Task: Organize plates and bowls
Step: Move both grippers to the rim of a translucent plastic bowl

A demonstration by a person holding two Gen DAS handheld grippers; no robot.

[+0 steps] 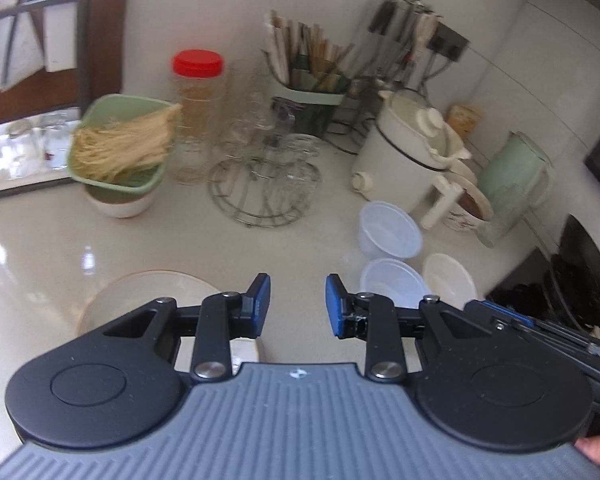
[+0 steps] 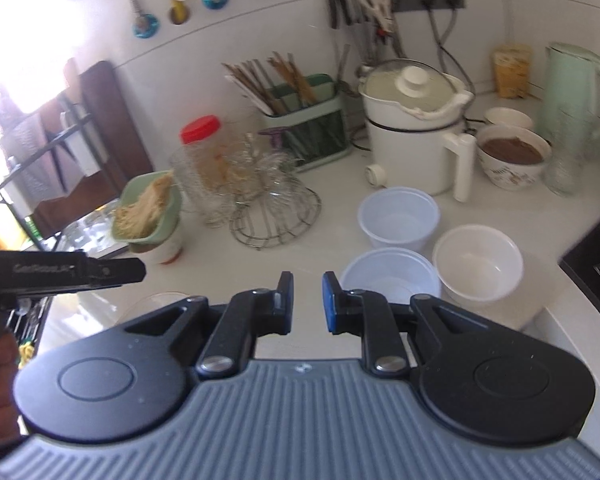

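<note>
My left gripper (image 1: 298,304) is open and empty above the white counter. A cream plate (image 1: 140,300) lies under its left finger. Two clear plastic bowls (image 1: 390,230) (image 1: 396,282) and a white bowl (image 1: 450,280) stand to its right. My right gripper (image 2: 307,302) is open and empty, just left of the near clear bowl (image 2: 390,276). The far clear bowl (image 2: 398,216) and the white bowl (image 2: 478,266) are beyond it on the right. The white bowl sits on a plate (image 2: 534,300). The left gripper's body (image 2: 60,274) shows at the left edge.
A green basket of noodles (image 1: 120,148) sits on a bowl at the back left. A red-lidded jar (image 1: 198,116), glasses on a wire rack (image 1: 266,184), a chopstick holder (image 1: 308,92), a white electric pot (image 1: 408,148), a bowl of brown food (image 2: 512,160) and a green kettle (image 2: 576,92) line the back.
</note>
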